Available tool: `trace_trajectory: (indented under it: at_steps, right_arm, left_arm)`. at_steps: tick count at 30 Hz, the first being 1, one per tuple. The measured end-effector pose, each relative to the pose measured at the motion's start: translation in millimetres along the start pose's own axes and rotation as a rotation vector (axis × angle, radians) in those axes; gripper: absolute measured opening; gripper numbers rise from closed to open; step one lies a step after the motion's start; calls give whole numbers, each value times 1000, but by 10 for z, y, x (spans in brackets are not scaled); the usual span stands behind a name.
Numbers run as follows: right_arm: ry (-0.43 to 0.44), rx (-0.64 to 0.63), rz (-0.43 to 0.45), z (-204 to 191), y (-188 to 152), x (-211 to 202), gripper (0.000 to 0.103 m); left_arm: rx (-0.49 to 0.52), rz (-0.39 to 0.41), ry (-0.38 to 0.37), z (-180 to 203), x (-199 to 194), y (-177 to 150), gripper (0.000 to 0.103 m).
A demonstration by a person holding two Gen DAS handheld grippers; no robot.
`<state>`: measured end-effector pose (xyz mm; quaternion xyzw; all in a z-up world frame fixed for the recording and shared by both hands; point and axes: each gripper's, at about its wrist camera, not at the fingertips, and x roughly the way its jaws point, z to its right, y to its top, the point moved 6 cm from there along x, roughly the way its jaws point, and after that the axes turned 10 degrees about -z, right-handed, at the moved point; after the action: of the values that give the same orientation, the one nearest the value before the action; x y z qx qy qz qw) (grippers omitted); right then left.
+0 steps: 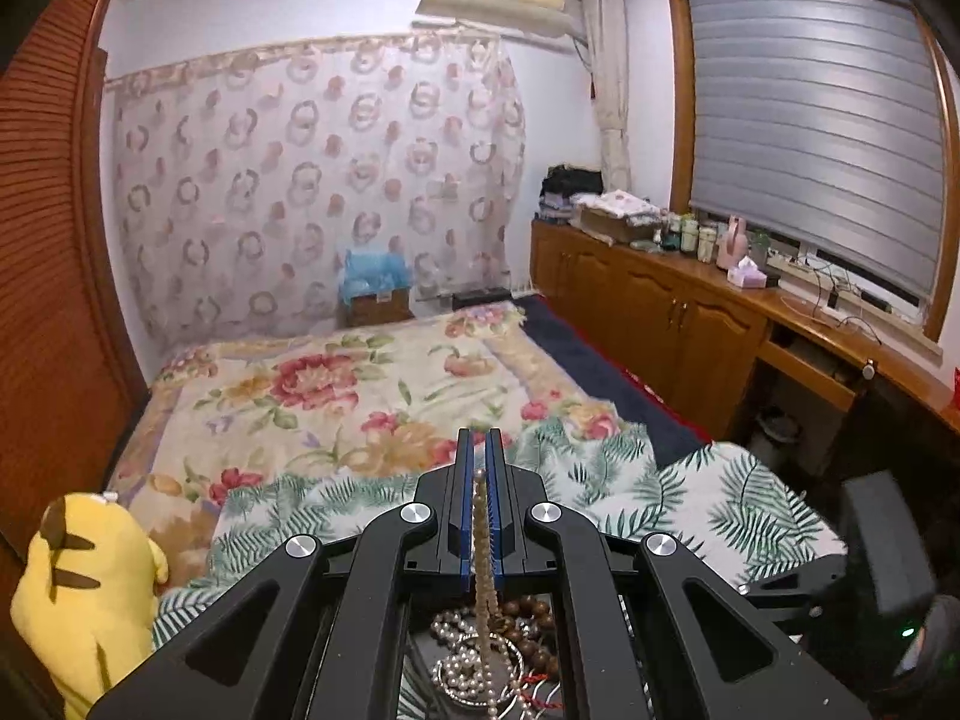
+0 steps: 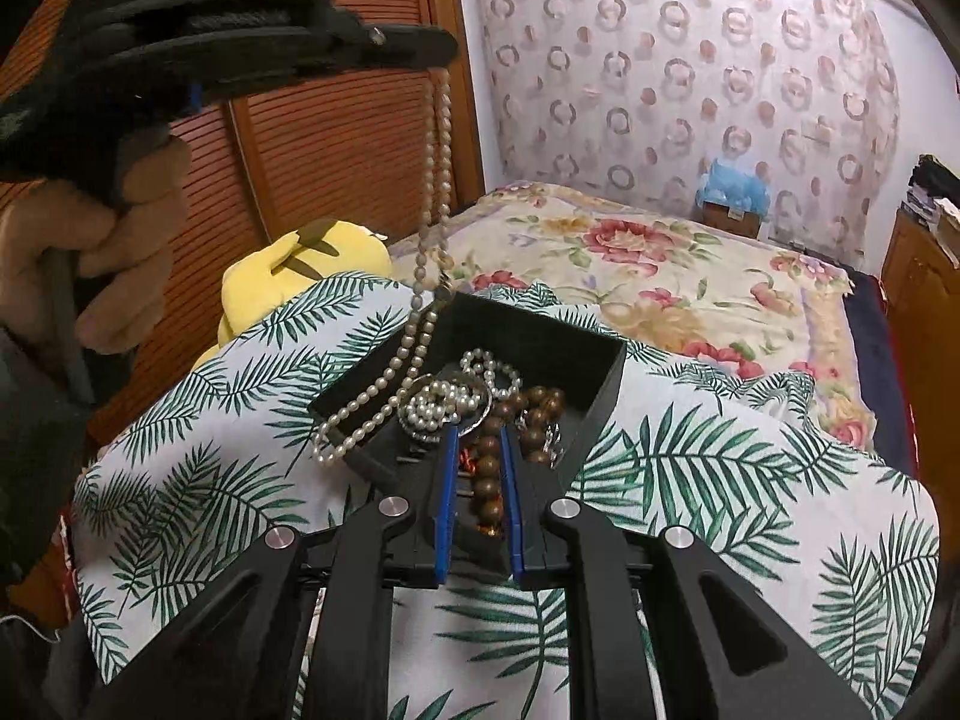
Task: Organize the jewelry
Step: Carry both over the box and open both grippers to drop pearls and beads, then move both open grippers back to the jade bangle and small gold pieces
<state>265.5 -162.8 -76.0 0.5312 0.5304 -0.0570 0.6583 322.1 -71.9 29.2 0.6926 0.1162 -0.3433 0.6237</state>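
Note:
My left gripper (image 1: 478,441) is shut on a long pearl necklace (image 1: 480,540) and holds it high; in the right wrist view the left gripper (image 2: 441,51) is at the upper left with the pearl necklace (image 2: 441,180) hanging down from it over the rim of a black box (image 2: 594,396). The box holds a pile of pearl strands (image 2: 432,405), a silver bangle and a brown wooden bead bracelet (image 2: 489,462). My right gripper (image 2: 477,432) reaches into the box, fingers a little apart either side of the wooden beads, not closed on them.
The box sits on a leaf-print cloth (image 2: 720,480) on a bed with a floral blanket (image 1: 336,396). A yellow plush toy (image 1: 84,588) lies at the left by a louvred wooden wardrobe (image 2: 336,138). Wooden cabinets (image 1: 660,306) with clutter line the right.

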Motion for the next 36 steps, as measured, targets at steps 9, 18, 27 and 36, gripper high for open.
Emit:
trace_trajectory:
  at_steps: [9, 18, 27, 36]
  right_arm:
    - [-4, 5, -24, -64, -184, -40, 16]
    - [10, -3, -75, -298, -563, -57, 17]
    - [18, -4, -154, -466, -982, -27, 17]
    - [4, -3, -206, -484, -1134, 21, 17]
  left_arm:
    - [-33, -120, -17, -67, 195, -562, 4]
    - [-29, -168, -23, -38, 1, -1096, 29]
    - [-39, -252, -43, 8, -58, -1666, 30]
    - [-24, -313, -70, 184, -74, -2007, 31]
